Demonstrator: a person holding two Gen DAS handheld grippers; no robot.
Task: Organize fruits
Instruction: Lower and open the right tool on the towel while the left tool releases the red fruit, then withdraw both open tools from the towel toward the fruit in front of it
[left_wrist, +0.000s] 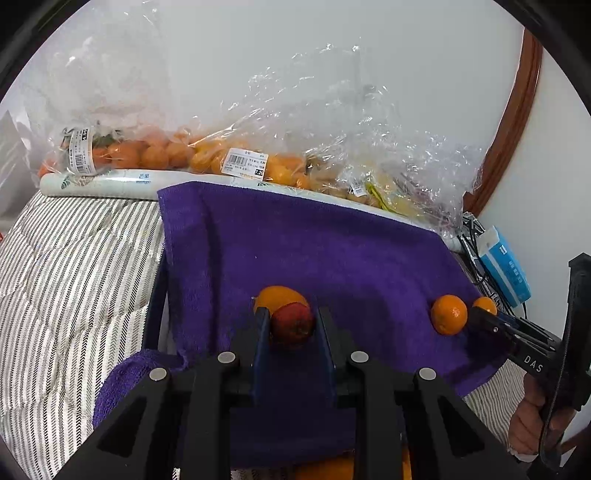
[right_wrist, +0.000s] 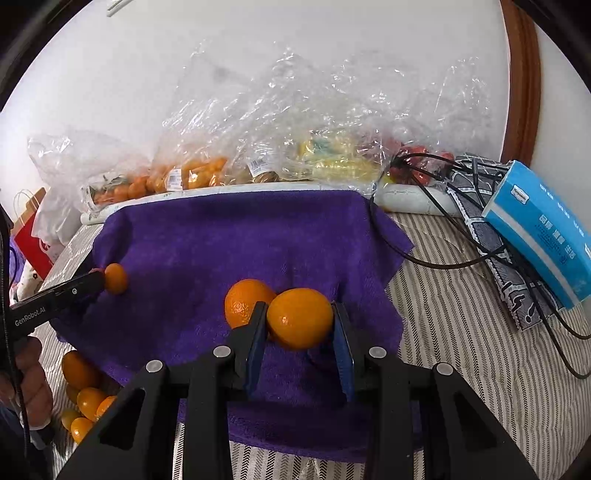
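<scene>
Your right gripper (right_wrist: 300, 325) is pinching an orange (right_wrist: 299, 318) just above the purple towel (right_wrist: 221, 236); your left gripper (left_wrist: 291, 325) is clamping a small red fruit (left_wrist: 292, 324). Lower both gently, releasing beside matching fruit.

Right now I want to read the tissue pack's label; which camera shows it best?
The right wrist view: the blue tissue pack lies large, its printed face toward the camera. The left wrist view shows it small and foreshortened at the right edge.
</scene>
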